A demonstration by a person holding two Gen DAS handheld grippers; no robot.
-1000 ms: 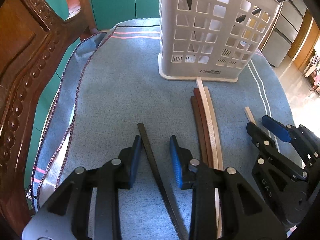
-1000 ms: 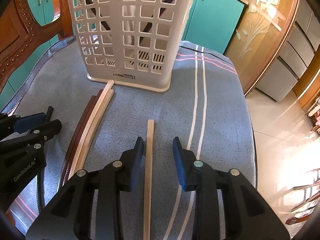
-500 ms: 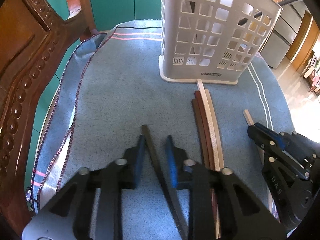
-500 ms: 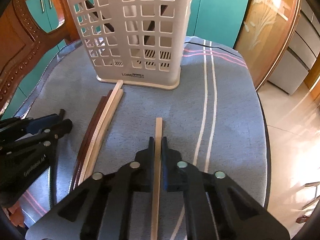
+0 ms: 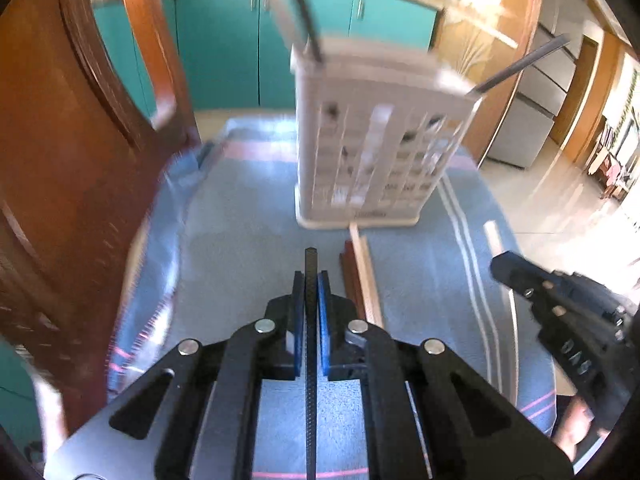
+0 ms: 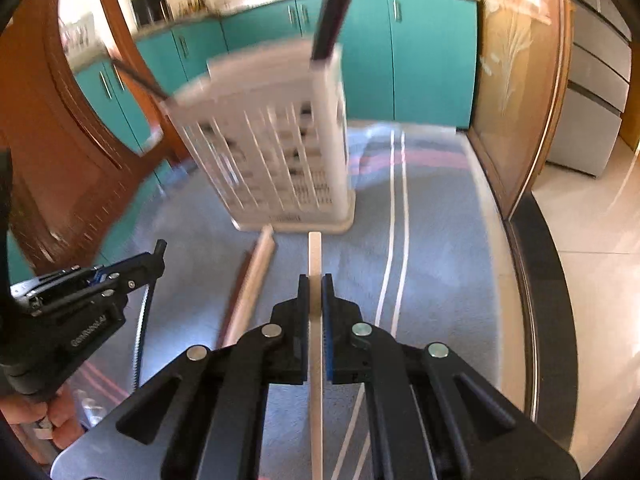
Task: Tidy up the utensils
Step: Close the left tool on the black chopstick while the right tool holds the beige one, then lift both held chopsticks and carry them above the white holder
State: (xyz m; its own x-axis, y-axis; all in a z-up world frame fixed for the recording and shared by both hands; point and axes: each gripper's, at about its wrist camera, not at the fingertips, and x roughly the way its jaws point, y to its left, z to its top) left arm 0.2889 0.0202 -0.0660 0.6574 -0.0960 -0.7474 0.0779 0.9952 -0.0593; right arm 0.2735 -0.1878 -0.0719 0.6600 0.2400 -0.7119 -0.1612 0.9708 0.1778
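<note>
The left gripper [image 5: 311, 292] has its jaws closed on a black stick [image 5: 311, 344], which runs straight between the blue pads and pokes out a little beyond their tips, pointing toward the white basket [image 5: 376, 148] at the far end of the worktop [image 5: 240, 240]. The right gripper [image 6: 316, 294] is likewise clamped, its jaws tight on a pale wooden stick [image 6: 315, 256] whose far end reaches nearly to the basket's base. The basket stands upright on the blue striped cloth [image 6: 432, 240] covering the worktop; it is blurred in both views, but dark sticks [image 5: 306, 16] rise slanting out of its top. Between the two grippers, on the cloth, lie more sticks side by side: a light one [image 5: 366, 272] with its far tip touching or just short of the basket's foot, and a brown one [image 5: 349, 276] tight against its left side. In the right wrist view the left gripper [image 6: 158, 258] shows at the left edge with the black stick trailing below it, and part of a hand [image 6: 44, 416] shows beneath. A carved wooden chair back [image 5: 72, 160] stands to the left of the worktop, with teal cabinets [image 6: 432, 52] behind.
</note>
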